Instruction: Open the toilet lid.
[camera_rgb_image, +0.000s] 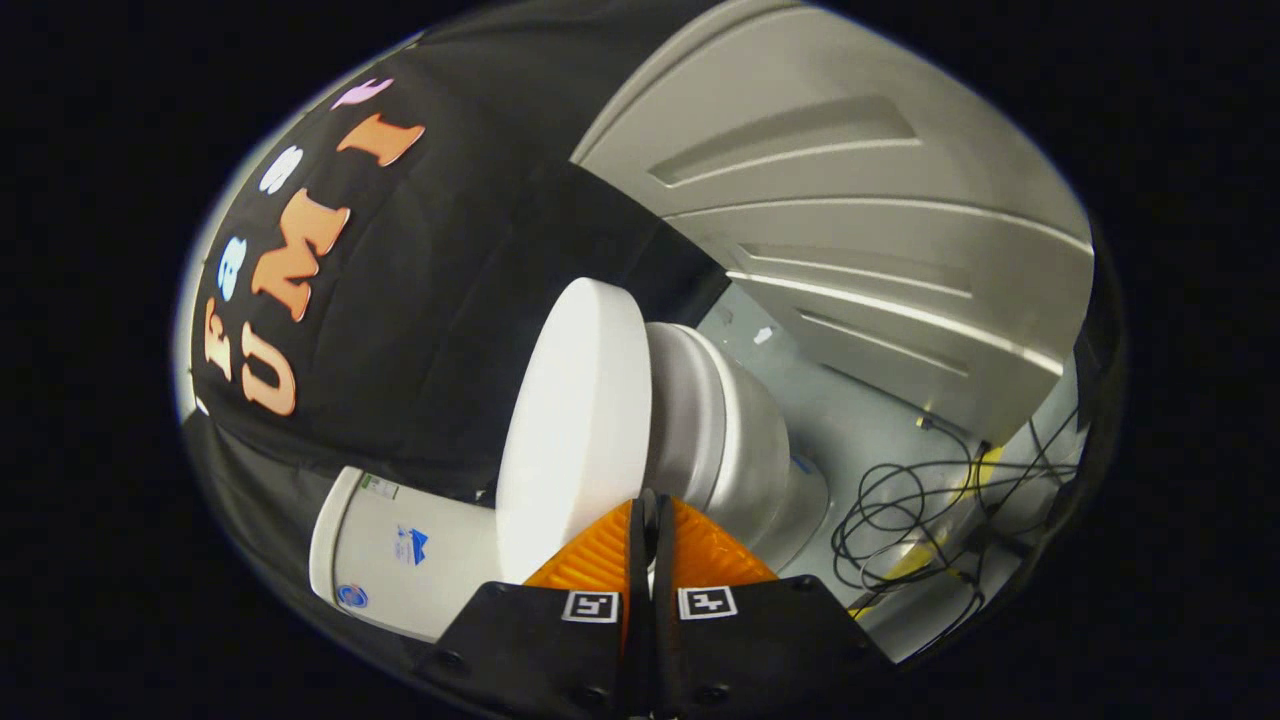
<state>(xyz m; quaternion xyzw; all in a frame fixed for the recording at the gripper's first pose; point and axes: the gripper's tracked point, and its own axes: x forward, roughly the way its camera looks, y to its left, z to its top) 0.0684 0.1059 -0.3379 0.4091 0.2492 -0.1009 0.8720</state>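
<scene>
Nearest, the gripper (648, 510) shows its two orange fingers (600, 555) drawn together, almost no gap between them. Whether the front edge of the toilet lid (575, 430) is pinched between the tips cannot be told — the tips meet right at that edge.

Just ahead, the lid stands clear of the seat and bowl (725, 430) to its right, a gap visible between them; the view is rolled, so its angle is hard to fix. To its left sits the cistern (400, 555).

Beyond lie cables (920, 500) on the floor (850, 420), then a panelled door (850, 220).

Judgement: lifting is under way — the lid is not yet resting back against the cistern.
</scene>
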